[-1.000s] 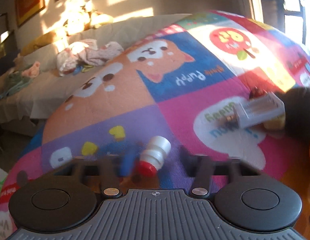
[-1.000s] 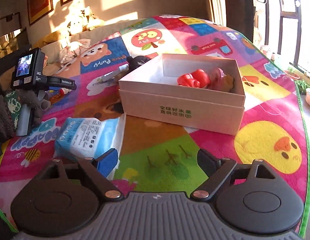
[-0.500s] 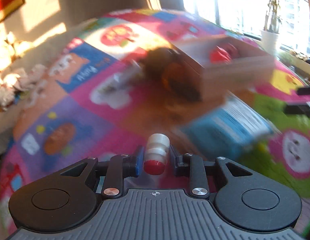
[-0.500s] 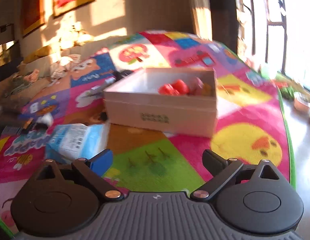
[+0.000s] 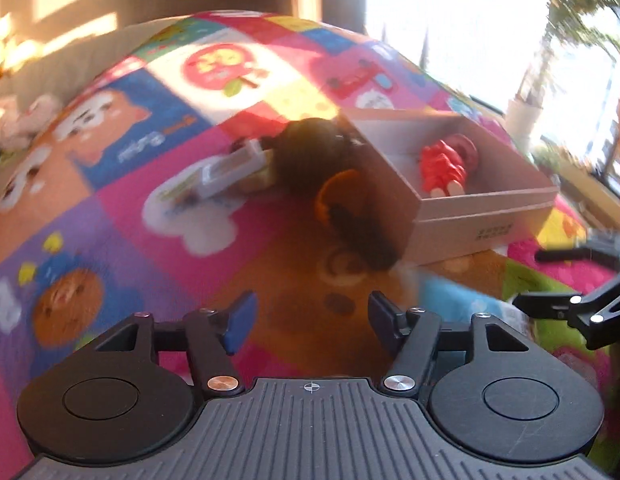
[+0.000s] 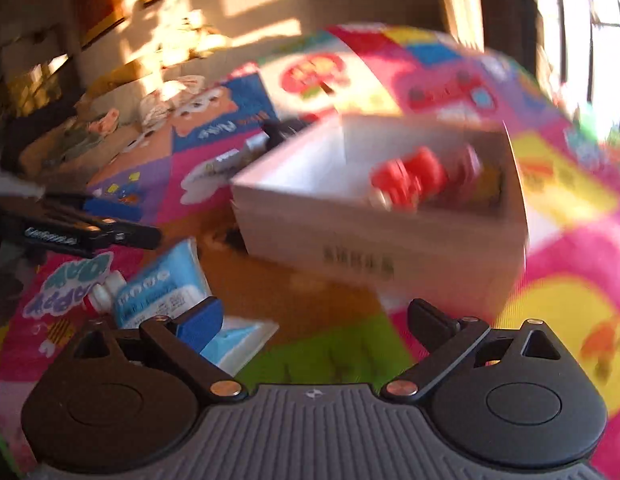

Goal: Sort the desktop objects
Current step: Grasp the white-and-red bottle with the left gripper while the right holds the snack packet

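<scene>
Low sunlight streaks the wall [image 6: 249, 8] beside bright windows [image 5: 450, 20].

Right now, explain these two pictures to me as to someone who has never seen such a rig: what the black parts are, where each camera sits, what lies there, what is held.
There is no robot here. A person holds a two-finger tool in each hand, and a wide-angle camera on each looks forward along its fingers. One picture is from the left tool, the other from the right tool; the black shapes along the bottom are each tool's own body. Both have their jaws opening, with nothing between them, so nothing is held. Below lies a colourful cartoon mat. On it stands an open cardboard box with a red toy inside, and nearer the tools a blue packet. Both pictures are blurred, so the dark things beside the box are hard to name.
</scene>
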